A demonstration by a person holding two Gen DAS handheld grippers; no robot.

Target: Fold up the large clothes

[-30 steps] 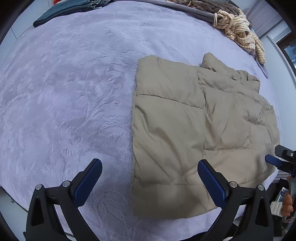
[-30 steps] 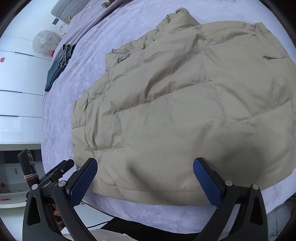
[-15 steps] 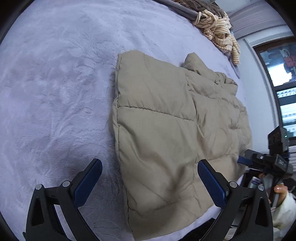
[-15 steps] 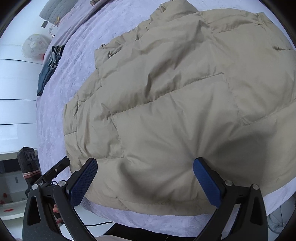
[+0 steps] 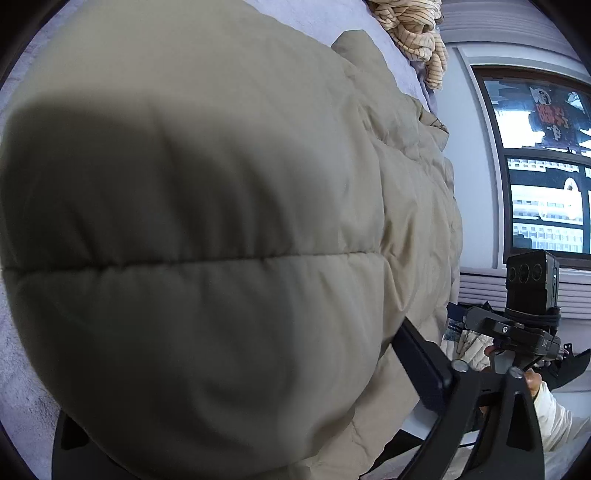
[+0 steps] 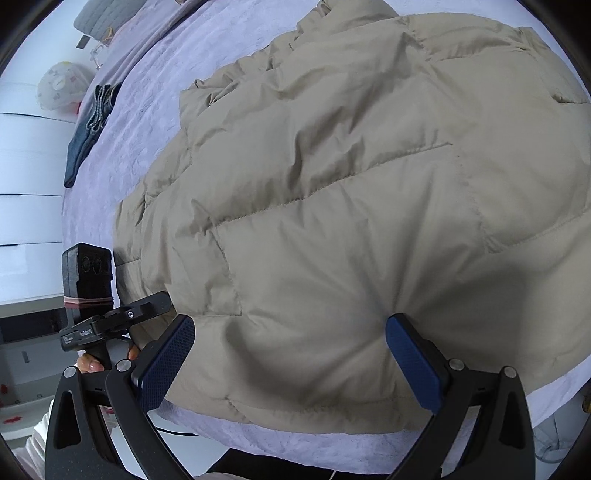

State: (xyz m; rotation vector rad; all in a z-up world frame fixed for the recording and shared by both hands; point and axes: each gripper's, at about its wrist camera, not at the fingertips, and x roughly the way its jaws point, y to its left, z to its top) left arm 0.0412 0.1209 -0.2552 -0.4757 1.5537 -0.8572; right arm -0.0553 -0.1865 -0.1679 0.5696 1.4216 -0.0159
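Observation:
A beige quilted puffer jacket (image 6: 351,192) lies flat on a lavender bed cover (image 6: 147,122). My right gripper (image 6: 291,358) is open, its blue pads astride the jacket's near hem at the bed's edge. In the left wrist view the jacket (image 5: 221,221) fills almost the whole frame, very close to the lens. My left gripper's right finger (image 5: 421,365) shows beside the jacket's near edge; its left finger is hidden behind the fabric. My left gripper also shows in the right wrist view (image 6: 147,306), at the jacket's left corner. My right gripper shows in the left wrist view (image 5: 458,314).
Folded blue jeans (image 6: 88,129) lie on the far left of the bed. A striped cream garment (image 5: 417,33) is heaped at the far edge. A window (image 5: 543,166) and wall stand beyond the bed. The bed's near edge drops off below the jacket hem (image 6: 295,443).
My left gripper has moved in low and close onto the jacket's near corner, so fabric now fills its view. My right gripper has closed in on the hem.

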